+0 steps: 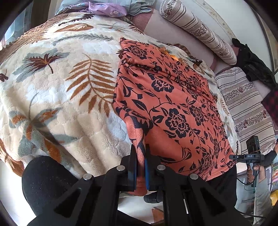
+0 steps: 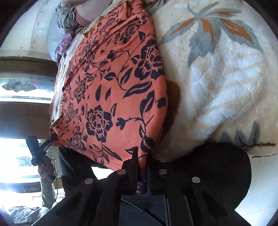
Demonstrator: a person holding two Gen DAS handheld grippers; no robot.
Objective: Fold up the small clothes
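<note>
An orange garment with black flowers (image 1: 173,104) lies spread on a cream leaf-print blanket (image 1: 60,87) on a bed. My left gripper (image 1: 140,151) is shut on its near corner, and the cloth runs up between the pads. In the right wrist view the same garment (image 2: 107,87) stretches away over the blanket (image 2: 217,78). My right gripper (image 2: 142,154) is shut on the other near corner, with fabric pinched between the fingers. Each gripper shows in the other's view, held by a hand at the garment's far corner: the right gripper (image 1: 233,157) and the left gripper (image 2: 46,143).
Striped bolster pillows (image 1: 199,31) and a striped sheet (image 1: 243,104) lie along the bed's right side, with black clothing (image 1: 252,66) beyond. A purple flowered cloth (image 1: 104,8) sits at the far end. Dark wooden furniture (image 2: 26,113) stands to the left, and denim (image 2: 26,213) lies on the floor.
</note>
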